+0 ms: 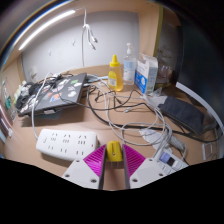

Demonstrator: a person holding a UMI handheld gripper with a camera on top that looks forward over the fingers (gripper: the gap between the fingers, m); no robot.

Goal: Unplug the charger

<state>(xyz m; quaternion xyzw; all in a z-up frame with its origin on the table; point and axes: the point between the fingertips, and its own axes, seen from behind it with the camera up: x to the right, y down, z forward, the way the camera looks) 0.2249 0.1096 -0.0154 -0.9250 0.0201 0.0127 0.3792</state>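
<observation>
so gripper (114, 163) had clamped a yellow plug (114, 151) beside the power strip (68, 145); looked already unplugged, next likely set it down.

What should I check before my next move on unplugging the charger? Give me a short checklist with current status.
1. Power strip in view: ok, it lies just ahead of the left finger on the desk.
2. Charger located: cannot tell; no plug seated in the strip is clearly visible.
3. Fingers free: not ok, the gripper has a small yellow object between its pink pads.
4. Grip on that object: cannot tell whether both pads press on it.
5. Approach path: not ok, loose white cables cross the desk beside the strip.
6. Nearby items: ok, the yellow bottle and carton stand well beyond.
</observation>
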